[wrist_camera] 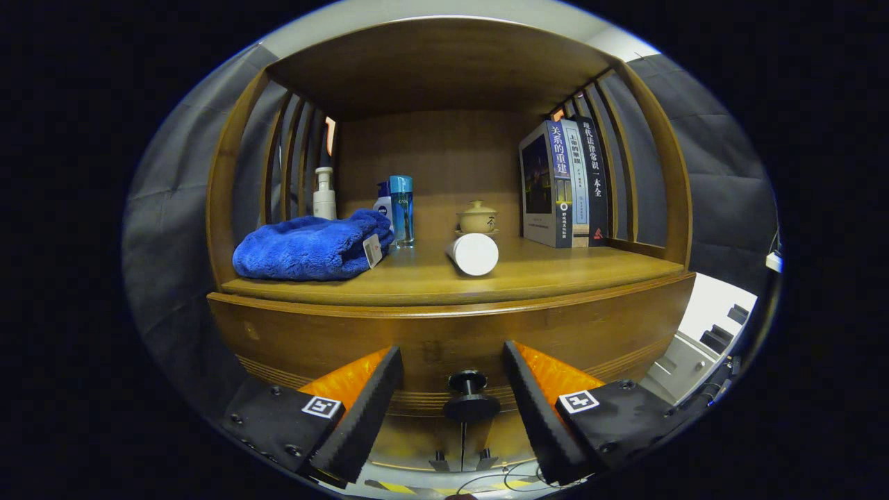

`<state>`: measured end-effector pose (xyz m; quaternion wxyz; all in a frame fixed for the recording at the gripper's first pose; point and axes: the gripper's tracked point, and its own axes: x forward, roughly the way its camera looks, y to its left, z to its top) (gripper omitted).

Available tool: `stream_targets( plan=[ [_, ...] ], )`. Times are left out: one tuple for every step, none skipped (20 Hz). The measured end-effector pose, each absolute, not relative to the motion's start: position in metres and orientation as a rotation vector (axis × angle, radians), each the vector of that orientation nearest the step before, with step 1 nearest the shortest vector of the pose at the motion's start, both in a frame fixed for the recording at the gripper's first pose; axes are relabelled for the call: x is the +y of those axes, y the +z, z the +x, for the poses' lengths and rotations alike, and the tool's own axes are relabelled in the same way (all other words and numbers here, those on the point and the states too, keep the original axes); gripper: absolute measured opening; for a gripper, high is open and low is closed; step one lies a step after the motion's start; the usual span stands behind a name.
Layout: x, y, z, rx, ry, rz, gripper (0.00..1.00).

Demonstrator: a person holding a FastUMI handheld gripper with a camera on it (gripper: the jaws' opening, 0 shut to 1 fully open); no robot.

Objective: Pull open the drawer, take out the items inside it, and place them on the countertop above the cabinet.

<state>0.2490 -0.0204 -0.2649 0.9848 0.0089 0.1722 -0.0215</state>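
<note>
My hand-held gripper (451, 406) is wide open, holding nothing, fingers flanking the drawer (451, 340) knob (469, 399). Drawer front sits flush under the table (555, 278). Any grasp needs centring on the knob, then a straight pull.

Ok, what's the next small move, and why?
Hard to call. The open fingers flank the knob on a drawer that looks shut, while a towel and tube lie on the countertop: that fits before pulling or after emptying. Probably just hold.

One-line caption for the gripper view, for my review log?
Hand-held gripper open, fingers either side of the closed drawer's knob; blue towel and white cylinder lie on the countertop.
</note>
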Motion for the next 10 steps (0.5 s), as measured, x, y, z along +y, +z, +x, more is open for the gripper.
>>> stream_targets(
  plan=[
    [-0.02,-0.264,0.247,0.343,-0.05,0.02,0.98],
    [-0.02,-0.264,0.25,0.342,-0.05,0.015,0.98],
    [-0.021,-0.264,0.25,0.339,-0.047,0.006,0.98],
    [-0.021,-0.265,0.251,0.338,-0.046,0.006,0.98],
    [-0.022,-0.264,0.252,0.341,-0.047,0.007,0.98],
    [-0.021,-0.265,0.251,0.356,-0.047,0.017,0.98],
    [-0.022,-0.266,0.25,0.375,-0.051,0.029,0.98],
    [-0.023,-0.263,0.246,0.384,-0.057,0.038,0.98],
    [-0.025,-0.253,0.244,0.375,-0.06,0.053,0.98],
    [-0.026,-0.242,0.239,0.358,-0.059,0.068,0.98]
  ],
)
